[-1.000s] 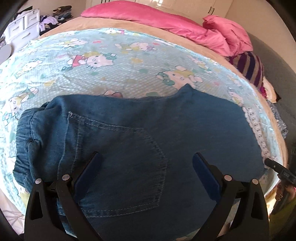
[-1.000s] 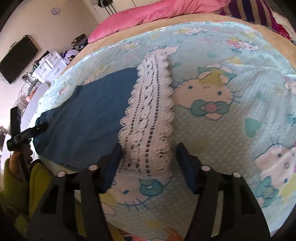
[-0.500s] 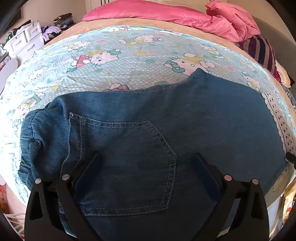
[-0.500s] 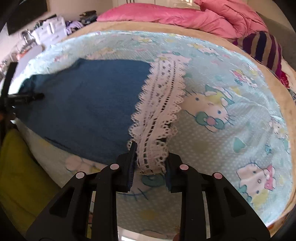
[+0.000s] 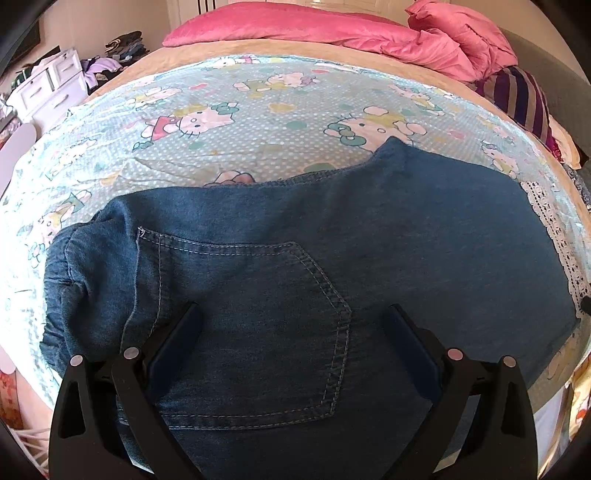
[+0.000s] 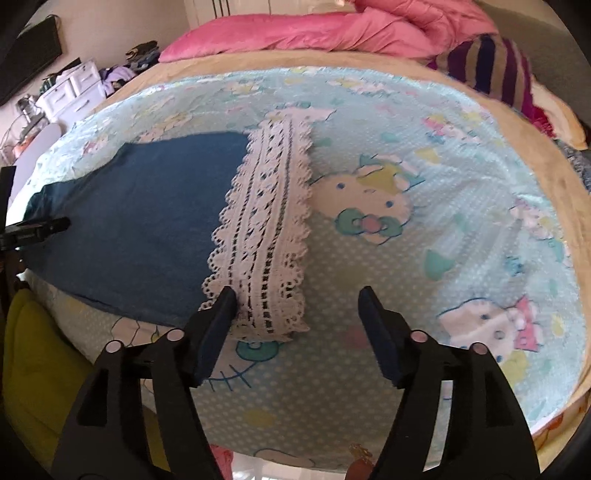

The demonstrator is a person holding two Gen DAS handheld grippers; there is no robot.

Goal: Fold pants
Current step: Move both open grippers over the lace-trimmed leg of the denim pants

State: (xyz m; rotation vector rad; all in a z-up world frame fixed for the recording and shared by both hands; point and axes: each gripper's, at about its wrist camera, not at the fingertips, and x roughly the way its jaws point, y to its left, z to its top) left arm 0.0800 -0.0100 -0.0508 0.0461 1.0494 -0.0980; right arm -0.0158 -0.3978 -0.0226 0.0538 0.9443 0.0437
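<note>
Blue denim pants (image 5: 424,229) lie flat on a bed with a cartoon-cat sheet (image 5: 229,122), back pocket (image 5: 258,317) facing up. My left gripper (image 5: 293,310) hovers open over that pocket, nothing between its pads. The white lace hem (image 6: 266,229) ends the leg (image 6: 147,206) in the right wrist view. My right gripper (image 6: 295,299) is low over the hem's near end with its jaws opening. The lace lies loose on the sheet between them, and the left fingertip (image 6: 221,306) sits over its edge. The left gripper's tip (image 6: 40,227) shows at the far left.
A pink duvet (image 5: 332,29) and a striped pillow (image 5: 524,99) lie at the bed's head. White drawers (image 5: 48,88) with piled clothes stand at the back left. The bed's near edge runs just below the hem, with a yellow-green cloth (image 6: 33,369) beside it.
The right gripper closed on the lace hem, then opened and let it drop flat, rising a little. The left gripper stayed open above the pocket, tilting slightly.
</note>
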